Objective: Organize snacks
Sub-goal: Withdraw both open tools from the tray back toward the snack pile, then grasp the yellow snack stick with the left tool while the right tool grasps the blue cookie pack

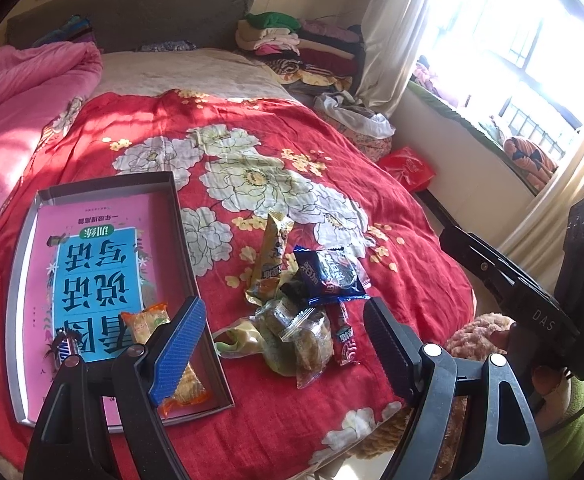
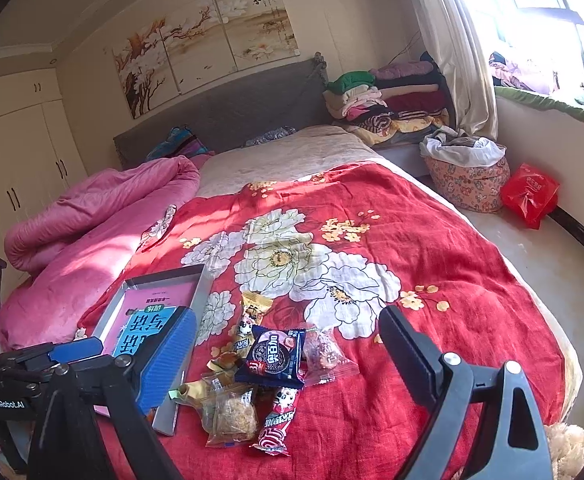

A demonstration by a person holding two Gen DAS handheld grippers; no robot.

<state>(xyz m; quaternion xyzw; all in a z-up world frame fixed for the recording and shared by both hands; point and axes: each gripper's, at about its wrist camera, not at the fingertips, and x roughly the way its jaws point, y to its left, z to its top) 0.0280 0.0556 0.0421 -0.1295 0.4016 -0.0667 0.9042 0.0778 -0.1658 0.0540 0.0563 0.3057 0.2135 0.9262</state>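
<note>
On a bed spread with a red floral quilt (image 1: 276, 128): at nine o'clock in the left wrist view, one shallow grey cardboard box lid (image 1: 28, 240), rectangular, its floor printed pink and blue; inside it, one orange crinkled snack packet (image 1: 148, 322) and one small dark wrapped candy (image 1: 66, 346). Left gripper (image 1: 282, 342), ribbed blue pads, black frame, jaws spread wide and holding nothing, hovering over the box's near corner and the loose pile. At six o'clock, the snack pile on the quilt just beside the box: one tall yellow foil pouch (image 1: 270, 256), one glossy navy cookie packet (image 1: 329, 276), clear crackly pastry bags (image 1: 307, 340), one slim red wrapper (image 1: 345, 344). Right wrist view: right gripper (image 2: 284, 356), same build, jaws likewise wide apart, empty, above the same pile, where one clear packet of reddish sweets (image 2: 323, 354) lies at the navy packet's three o'clock. At two o'clock, off the bed, one shiny red plastic bag (image 2: 529, 194) on the floor.
</note>
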